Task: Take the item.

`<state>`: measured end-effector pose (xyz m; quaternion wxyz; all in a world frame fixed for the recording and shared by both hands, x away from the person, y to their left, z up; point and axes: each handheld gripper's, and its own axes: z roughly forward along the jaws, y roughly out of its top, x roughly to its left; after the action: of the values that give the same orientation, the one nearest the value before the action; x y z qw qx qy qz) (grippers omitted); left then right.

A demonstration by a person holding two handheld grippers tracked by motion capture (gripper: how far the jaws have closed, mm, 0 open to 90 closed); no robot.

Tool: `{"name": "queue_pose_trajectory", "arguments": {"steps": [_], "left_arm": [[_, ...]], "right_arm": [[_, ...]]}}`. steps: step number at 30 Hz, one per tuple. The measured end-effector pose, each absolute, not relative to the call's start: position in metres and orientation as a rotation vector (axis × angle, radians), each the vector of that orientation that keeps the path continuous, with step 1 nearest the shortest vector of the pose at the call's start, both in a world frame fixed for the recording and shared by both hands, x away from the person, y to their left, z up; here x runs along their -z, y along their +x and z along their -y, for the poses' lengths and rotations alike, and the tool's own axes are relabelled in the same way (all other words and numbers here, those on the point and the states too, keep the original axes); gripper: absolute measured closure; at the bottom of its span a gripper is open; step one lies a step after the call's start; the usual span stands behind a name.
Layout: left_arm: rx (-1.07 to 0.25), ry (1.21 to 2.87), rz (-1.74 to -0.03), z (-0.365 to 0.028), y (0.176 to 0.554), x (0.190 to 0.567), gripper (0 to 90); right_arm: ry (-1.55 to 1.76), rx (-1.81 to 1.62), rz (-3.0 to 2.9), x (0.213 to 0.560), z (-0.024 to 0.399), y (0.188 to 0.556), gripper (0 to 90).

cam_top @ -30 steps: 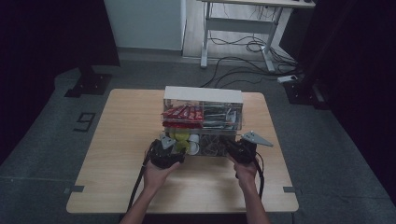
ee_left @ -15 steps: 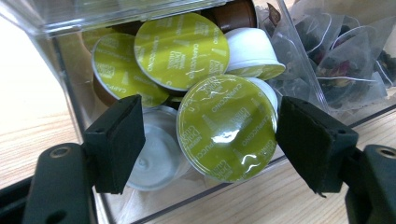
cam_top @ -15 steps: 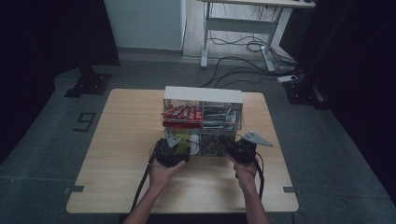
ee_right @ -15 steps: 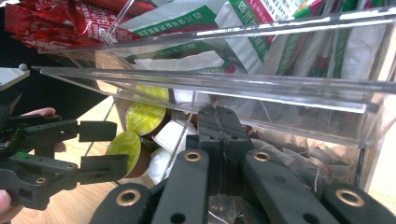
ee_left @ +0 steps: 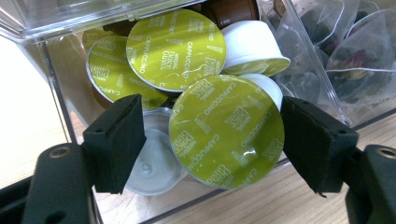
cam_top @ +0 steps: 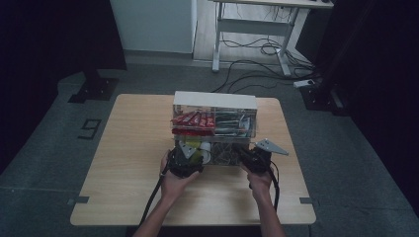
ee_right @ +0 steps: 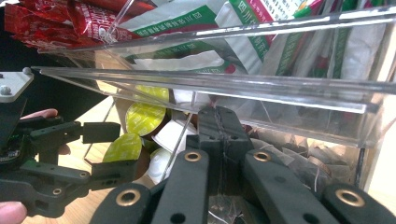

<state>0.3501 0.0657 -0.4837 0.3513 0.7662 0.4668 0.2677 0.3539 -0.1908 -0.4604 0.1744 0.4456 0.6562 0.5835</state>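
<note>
Left gripper (ee_left: pixel 212 140) jaws have just opened wide around a green pod (ee_left: pixel 227 130), centre frame in the clear drawer (ee_left: pixel 56 74); right gripper (ee_right: pixel 219 140) is clamped shut, seemingly steadying the drawer's front.

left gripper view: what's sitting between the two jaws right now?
A green-lidded cappuccino capsule, foil lid facing the camera, in the left gripper view. The jaws have just been opening; a gap shows on each side, so neither pad presses it.
</note>
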Motion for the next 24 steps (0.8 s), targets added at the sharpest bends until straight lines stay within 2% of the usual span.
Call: {"name": "queue_pose_trajectory", "arguments": {"steps": [17, 20, 24], "left_arm": [[-0.656, 1.954, -1.189, -0.0654, 0.3444, 0.4855, 36.8], [-0.66, 1.955, -1.185, -0.0659, 0.3449, 0.4853, 36.4], [-0.676, 1.963, -1.193, -0.068, 0.3479, 0.4846, 29.4]], "right_arm": [[1.263, -1.653, -1.856, 0.4605, 0.1905, 0.3537, 89.4], [1.263, -1.653, -1.856, 0.4605, 0.1905, 0.3537, 89.4], [1.264, -1.655, -1.856, 0.4606, 0.1906, 0.3537, 89.4]]}}
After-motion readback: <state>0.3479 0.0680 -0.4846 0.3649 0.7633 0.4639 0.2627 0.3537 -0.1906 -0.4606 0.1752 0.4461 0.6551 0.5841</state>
